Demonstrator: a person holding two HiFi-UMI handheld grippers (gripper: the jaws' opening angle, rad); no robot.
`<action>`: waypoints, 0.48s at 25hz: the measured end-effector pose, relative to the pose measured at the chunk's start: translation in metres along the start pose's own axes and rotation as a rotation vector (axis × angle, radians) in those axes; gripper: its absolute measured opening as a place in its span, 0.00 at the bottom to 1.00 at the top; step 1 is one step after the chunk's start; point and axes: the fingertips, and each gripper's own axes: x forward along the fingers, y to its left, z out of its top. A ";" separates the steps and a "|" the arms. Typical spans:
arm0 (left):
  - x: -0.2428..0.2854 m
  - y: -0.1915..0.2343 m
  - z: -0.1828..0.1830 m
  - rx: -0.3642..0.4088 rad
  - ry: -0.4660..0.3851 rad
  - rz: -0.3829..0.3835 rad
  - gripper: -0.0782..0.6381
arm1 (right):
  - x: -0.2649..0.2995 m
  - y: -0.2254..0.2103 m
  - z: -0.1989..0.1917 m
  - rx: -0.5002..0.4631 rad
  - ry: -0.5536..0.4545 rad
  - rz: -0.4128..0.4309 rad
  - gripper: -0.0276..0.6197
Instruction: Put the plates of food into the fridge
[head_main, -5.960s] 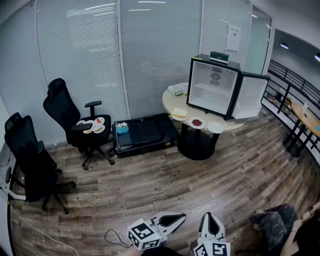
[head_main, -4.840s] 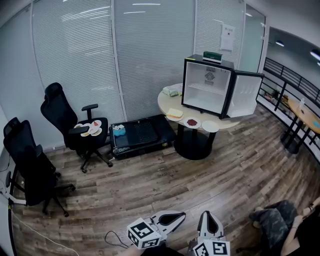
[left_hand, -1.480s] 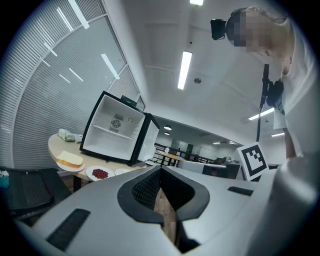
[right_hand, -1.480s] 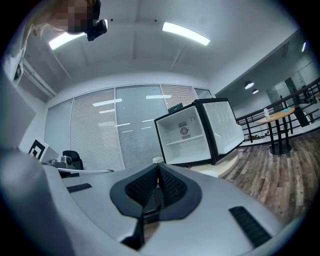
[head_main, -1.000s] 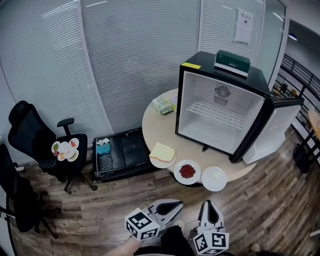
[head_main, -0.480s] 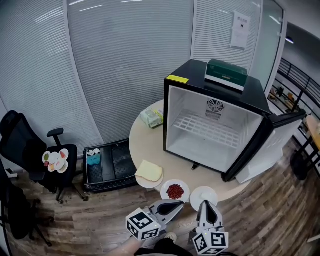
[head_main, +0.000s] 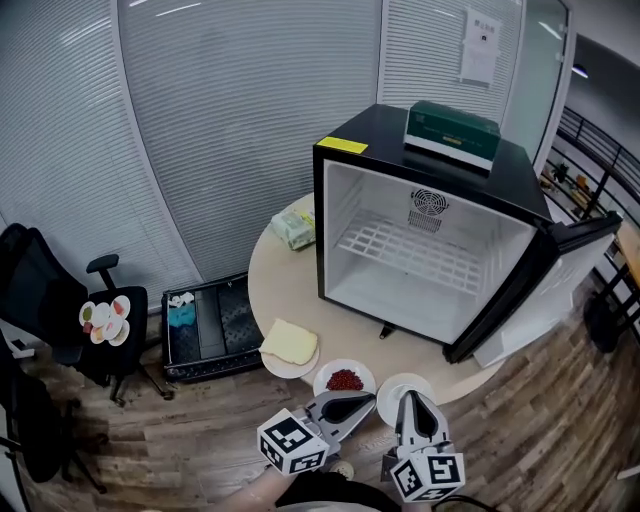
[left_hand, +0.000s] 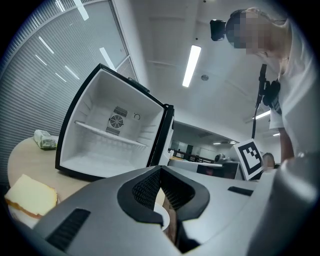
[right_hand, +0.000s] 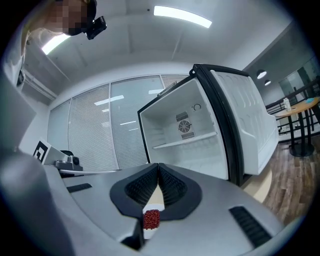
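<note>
A black mini fridge (head_main: 425, 230) stands open and empty on a round beige table (head_main: 280, 280). Along the table's near edge lie a plate with bread (head_main: 289, 347), a plate of red food (head_main: 345, 380) and a plain white plate (head_main: 400, 383). My left gripper (head_main: 370, 398) is shut and empty, its tip between the red-food plate and the white one. My right gripper (head_main: 410, 398), also shut and empty, reaches over the white plate. The left gripper view shows the fridge (left_hand: 110, 135) and bread (left_hand: 30, 197). The red food (right_hand: 151, 219) shows below the shut right gripper (right_hand: 159, 166).
The fridge door (head_main: 560, 290) hangs open to the right. A green box (head_main: 452, 128) lies on the fridge, and a tissue pack (head_main: 295, 228) on the table's far left. A black tray (head_main: 205, 325) sits on the floor, beside an office chair (head_main: 105, 320) with small plates.
The view and both grippers have come closer to the table. The fridge and plates look larger, and the gripper tips now reach the plates at the table's edge.
</note>
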 end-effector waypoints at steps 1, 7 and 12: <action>0.001 0.001 -0.002 -0.003 0.003 0.000 0.12 | 0.000 -0.001 -0.001 -0.001 0.000 -0.006 0.05; 0.008 -0.004 -0.020 -0.044 0.059 -0.047 0.12 | -0.021 -0.033 -0.017 0.090 0.011 -0.163 0.05; 0.030 -0.014 -0.041 -0.059 0.152 -0.156 0.12 | -0.043 -0.068 -0.045 0.233 0.054 -0.297 0.08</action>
